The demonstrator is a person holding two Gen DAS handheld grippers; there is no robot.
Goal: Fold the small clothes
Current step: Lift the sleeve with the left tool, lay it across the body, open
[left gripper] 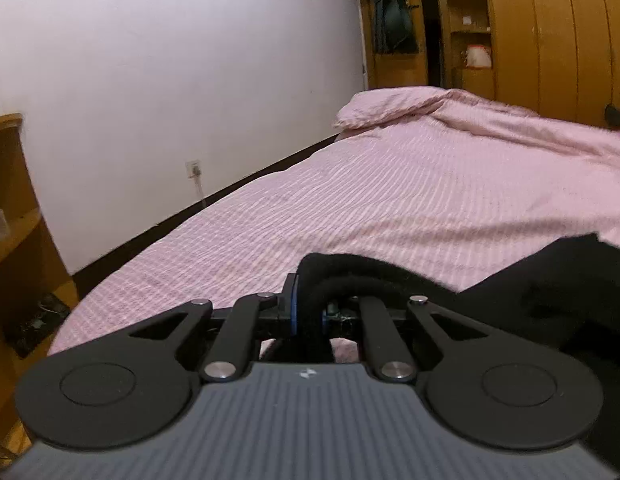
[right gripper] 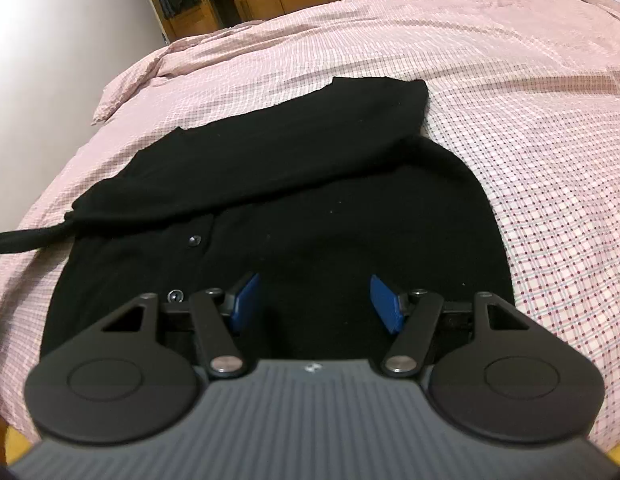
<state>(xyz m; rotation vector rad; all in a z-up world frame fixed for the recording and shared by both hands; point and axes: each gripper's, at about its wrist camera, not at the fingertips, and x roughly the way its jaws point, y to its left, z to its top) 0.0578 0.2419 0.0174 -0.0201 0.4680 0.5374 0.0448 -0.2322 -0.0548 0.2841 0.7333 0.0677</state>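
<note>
A black buttoned garment [right gripper: 293,200] lies on the pink checked bed cover [right gripper: 530,140], with one part folded across its top. My right gripper [right gripper: 316,300] is open just above the garment's near edge, its blue pads [right gripper: 386,302] apart and empty. My left gripper [left gripper: 310,308] is shut on a fold of the black garment [left gripper: 350,272], which drapes over the fingers and runs off to the right [left gripper: 570,292]. In the right wrist view a stretched black strip [right gripper: 25,238] leads off the left edge.
The bed [left gripper: 390,200] runs along a white wall [left gripper: 169,80] with a socket [left gripper: 194,169]. A bunched quilt [left gripper: 410,108] lies at the far end. Wooden wardrobes [left gripper: 550,32] and hanging clothes [left gripper: 392,16] stand beyond. A wooden shelf [left gripper: 13,216] stands at left.
</note>
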